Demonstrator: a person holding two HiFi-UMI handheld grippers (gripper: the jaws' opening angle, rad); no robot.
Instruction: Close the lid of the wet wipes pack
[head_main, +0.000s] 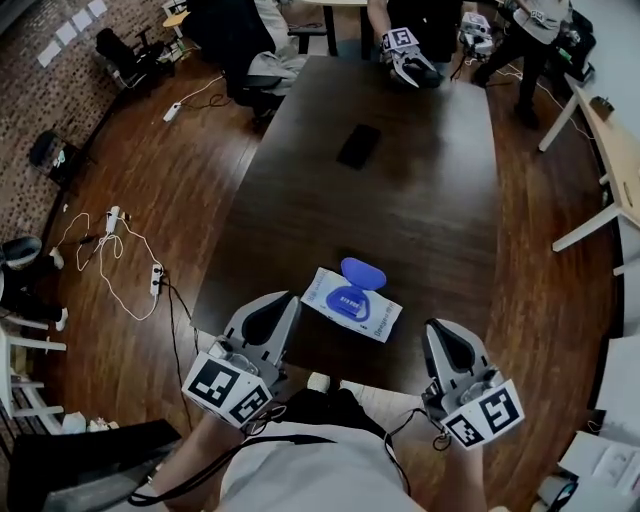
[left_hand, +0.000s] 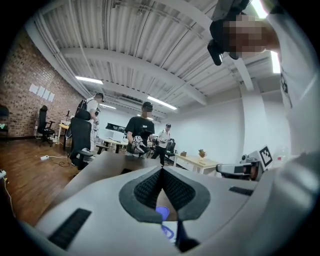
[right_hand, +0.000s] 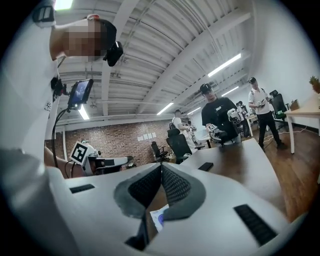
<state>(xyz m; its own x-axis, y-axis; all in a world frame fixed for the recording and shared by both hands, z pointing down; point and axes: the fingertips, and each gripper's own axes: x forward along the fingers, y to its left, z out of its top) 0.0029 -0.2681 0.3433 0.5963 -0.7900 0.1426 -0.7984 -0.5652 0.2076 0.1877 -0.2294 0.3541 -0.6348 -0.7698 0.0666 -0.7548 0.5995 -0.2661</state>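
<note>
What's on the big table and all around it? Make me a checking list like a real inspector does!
Surface: dark wooden table, on a wood floor.
Job's things: wet wipes pack by the table's near edge, its blue lid flipped open.
Clutter: one flat black thing farther up the table; cannot tell what it is.
Grippers: left gripper and right gripper both shut and holding nothing, one each side of the pack, not touching it.
Cables: white power strips and cables on the floor at left.
Surroundings: brick wall, office chair, another person's gripper at the far end.
</note>
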